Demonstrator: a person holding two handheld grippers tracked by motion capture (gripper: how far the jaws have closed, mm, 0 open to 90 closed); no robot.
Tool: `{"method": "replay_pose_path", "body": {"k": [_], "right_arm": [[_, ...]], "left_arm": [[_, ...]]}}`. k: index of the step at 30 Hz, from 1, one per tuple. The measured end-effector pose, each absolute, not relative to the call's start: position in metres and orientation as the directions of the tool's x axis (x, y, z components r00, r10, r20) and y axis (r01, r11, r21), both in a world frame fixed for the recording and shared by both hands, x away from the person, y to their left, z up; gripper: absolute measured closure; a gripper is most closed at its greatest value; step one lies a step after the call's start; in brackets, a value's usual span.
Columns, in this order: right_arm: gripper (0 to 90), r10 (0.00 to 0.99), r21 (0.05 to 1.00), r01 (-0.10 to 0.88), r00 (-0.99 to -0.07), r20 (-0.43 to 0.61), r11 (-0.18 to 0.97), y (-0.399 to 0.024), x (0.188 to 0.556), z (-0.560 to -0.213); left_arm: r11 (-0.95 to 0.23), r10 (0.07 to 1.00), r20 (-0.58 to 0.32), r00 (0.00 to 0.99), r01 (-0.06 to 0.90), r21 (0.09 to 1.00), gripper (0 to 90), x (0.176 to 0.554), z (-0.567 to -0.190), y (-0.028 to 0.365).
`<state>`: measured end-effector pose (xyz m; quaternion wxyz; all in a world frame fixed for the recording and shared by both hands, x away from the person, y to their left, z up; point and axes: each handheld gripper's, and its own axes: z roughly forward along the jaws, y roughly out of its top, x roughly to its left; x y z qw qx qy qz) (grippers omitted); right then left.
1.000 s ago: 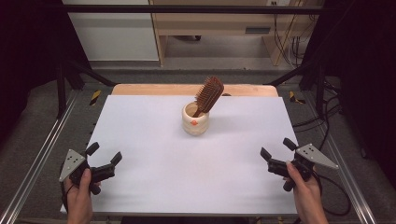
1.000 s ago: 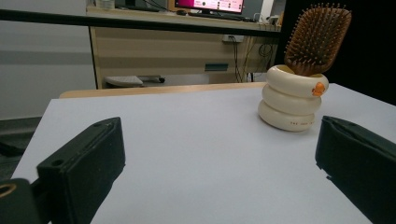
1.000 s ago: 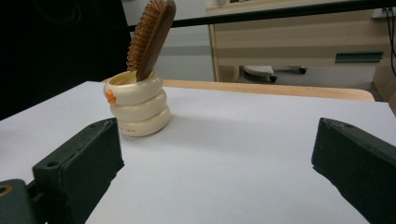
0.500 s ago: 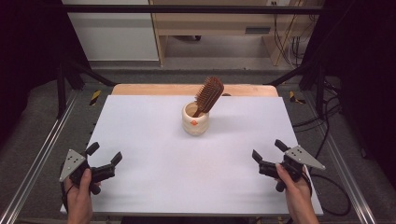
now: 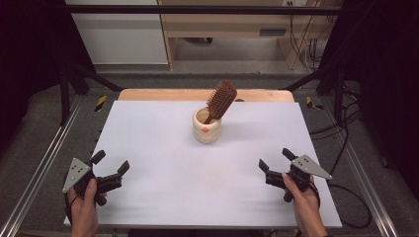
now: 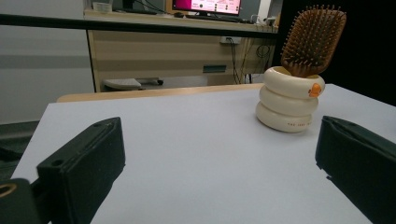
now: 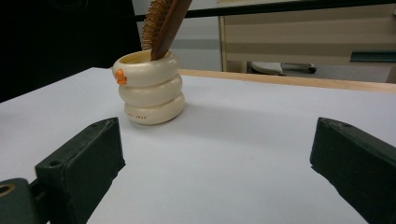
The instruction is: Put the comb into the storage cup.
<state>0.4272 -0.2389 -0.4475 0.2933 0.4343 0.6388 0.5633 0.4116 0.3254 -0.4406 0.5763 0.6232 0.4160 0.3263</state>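
The right hand-held gripper (image 5: 273, 161) has slid inward, jaws apart; the hairbrush (image 5: 220, 100) handle sits hidden, presumably inside the cup (image 5: 206, 126).

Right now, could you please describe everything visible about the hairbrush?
The hairbrush looks wooden, brown, with a broad paddle head covered in many short bristles. It stands handle-down inside the cream holder, which is shaped like three stacked rings with a small orange mark. The head leans to one side over the holder's rim, bristles facing the person's left. The holder stands toward the far middle of the white table. Nothing else touches the brush.
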Motion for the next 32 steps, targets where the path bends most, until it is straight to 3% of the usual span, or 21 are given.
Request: {"method": "replay_pose_path", "body": {"k": [15,26,32], "right_arm": [[3.2,0.876,0.983,0.176,-0.481,0.035,0.057,-0.22,0.433,-0.458],[3.5,0.844,0.969,0.21,-0.537,0.001,0.133,-0.201,0.445,-0.459],[3.4,0.836,0.976,0.209,-0.545,0.06,0.066,-0.2,0.448,-0.456]], "left_arm": [[0.006,0.881,-0.06,0.469,0.116,0.993,1.3,0.41,-0.437,0.321],[-0.004,0.862,-0.057,0.504,0.12,0.993,1.2,0.412,-0.437,0.313],[-0.005,0.865,-0.06,0.499,0.128,0.992,1.2,0.414,-0.439,0.314]]}}
